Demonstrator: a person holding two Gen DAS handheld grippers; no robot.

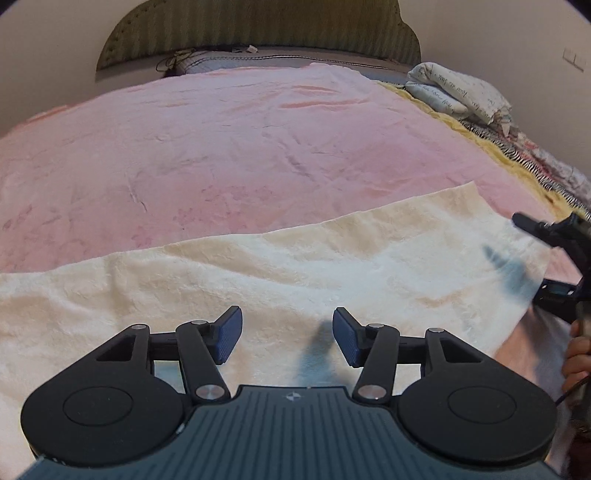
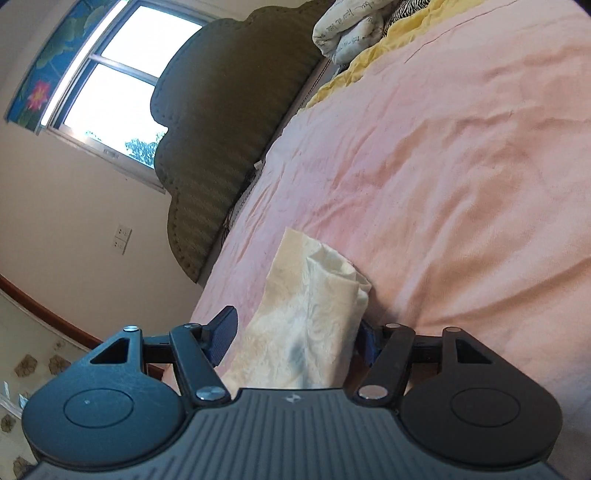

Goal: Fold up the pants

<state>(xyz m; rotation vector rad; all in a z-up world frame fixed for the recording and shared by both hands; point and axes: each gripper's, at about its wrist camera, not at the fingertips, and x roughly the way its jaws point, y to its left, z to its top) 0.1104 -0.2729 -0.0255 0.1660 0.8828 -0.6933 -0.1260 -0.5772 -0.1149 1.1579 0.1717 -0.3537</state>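
Cream pants (image 1: 295, 266) lie flat in a long strip across the near side of a pink bed cover (image 1: 221, 147). My left gripper (image 1: 288, 332) hovers over their near edge, open, with nothing between its blue pads. My right gripper (image 1: 537, 256) is at the pants' right end, rolled onto its side with one finger above and one below the cloth edge. In the right wrist view a raised fold of the pants (image 2: 306, 314) stands between the fingers of the right gripper (image 2: 295, 339). Its left pad (image 2: 223, 339) stands clear of the cloth; the other pad is mostly hidden behind it.
A green padded headboard (image 1: 258, 33) closes the far end of the bed. A folded printed quilt (image 1: 458, 88) and a yellow blanket (image 1: 480, 136) lie at the far right. A person's hand (image 1: 576, 354) holds the right gripper. A window (image 2: 110, 74) is in the left wall.
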